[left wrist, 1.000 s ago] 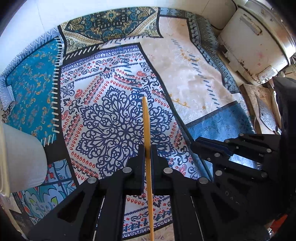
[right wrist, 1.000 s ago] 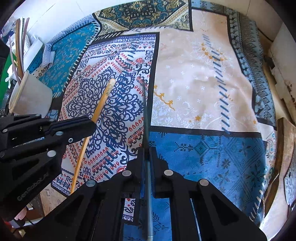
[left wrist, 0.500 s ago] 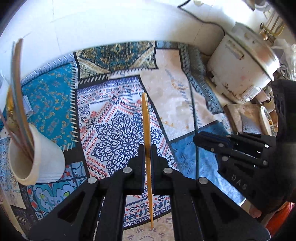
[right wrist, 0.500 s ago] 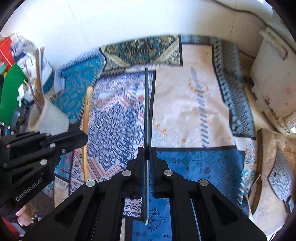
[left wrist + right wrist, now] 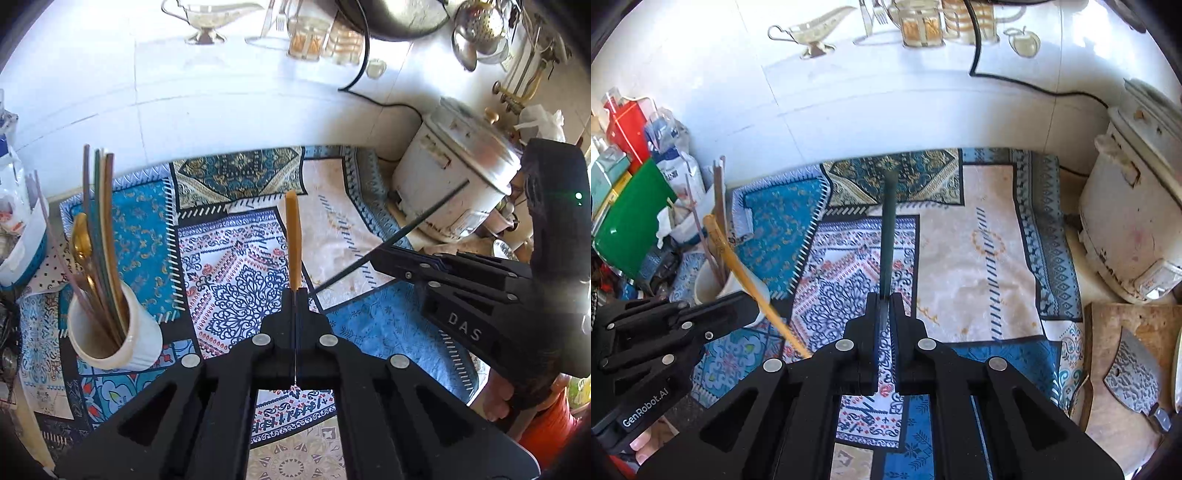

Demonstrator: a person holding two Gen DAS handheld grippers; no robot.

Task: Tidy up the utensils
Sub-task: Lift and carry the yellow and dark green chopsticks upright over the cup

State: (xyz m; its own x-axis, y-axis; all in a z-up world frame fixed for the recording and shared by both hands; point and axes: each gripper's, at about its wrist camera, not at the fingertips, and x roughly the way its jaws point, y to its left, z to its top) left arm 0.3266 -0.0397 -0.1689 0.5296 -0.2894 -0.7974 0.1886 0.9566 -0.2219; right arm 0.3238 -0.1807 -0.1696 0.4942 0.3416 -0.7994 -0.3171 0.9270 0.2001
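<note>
My left gripper is shut on a yellow chopstick that points forward above the patterned cloth. My right gripper is shut on a dark green chopstick, also held above the cloth. A white utensil cup with several sticks and a gold spoon stands at the left of the left wrist view. It also shows in the right wrist view, behind the left gripper. The right gripper with its dark chopstick shows at the right of the left wrist view.
A white rice cooker stands at the right against the tiled wall. A cutting board with a cleaver lies at the right. Packets and a green box crowd the left. A black cable runs along the wall.
Both grippers have risen and tilted up with their chopsticks, so the cup, wall and rice cooker have come into view. Both stay shut.
</note>
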